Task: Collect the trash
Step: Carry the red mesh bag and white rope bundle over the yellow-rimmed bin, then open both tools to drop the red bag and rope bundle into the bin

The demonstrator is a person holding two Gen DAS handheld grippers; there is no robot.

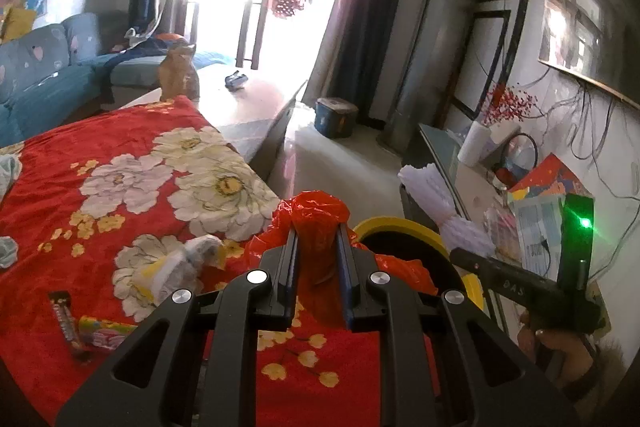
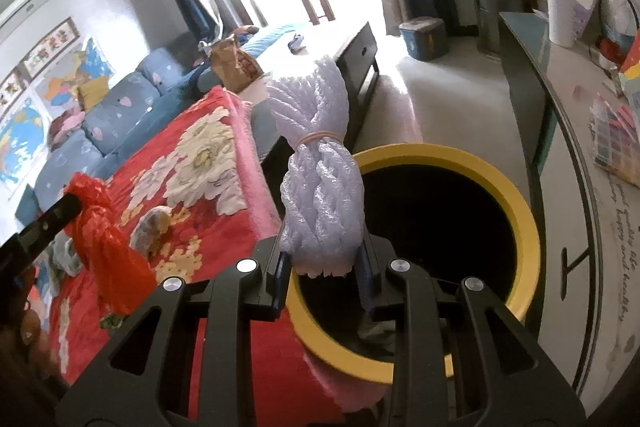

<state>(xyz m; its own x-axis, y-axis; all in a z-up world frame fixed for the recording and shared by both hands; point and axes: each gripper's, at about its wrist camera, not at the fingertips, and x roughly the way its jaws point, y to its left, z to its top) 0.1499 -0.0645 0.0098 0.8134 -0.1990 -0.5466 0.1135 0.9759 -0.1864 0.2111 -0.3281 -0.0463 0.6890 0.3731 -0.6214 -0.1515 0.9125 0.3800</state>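
Note:
My left gripper is shut on a crumpled red plastic bag and holds it above the table edge beside the bin. My right gripper is shut on a white foam net bundle tied with a rubber band, held over the near rim of the yellow-rimmed black bin. The bin also shows in the left wrist view, with the foam bundle above it. The red bag shows at the left of the right wrist view.
The table has a red floral cloth. On it lie a crumpled tissue wad, a dark candy wrapper and a yellow-pink wrapper. A brown paper bag stands at the far end. A grey sideboard is at the right.

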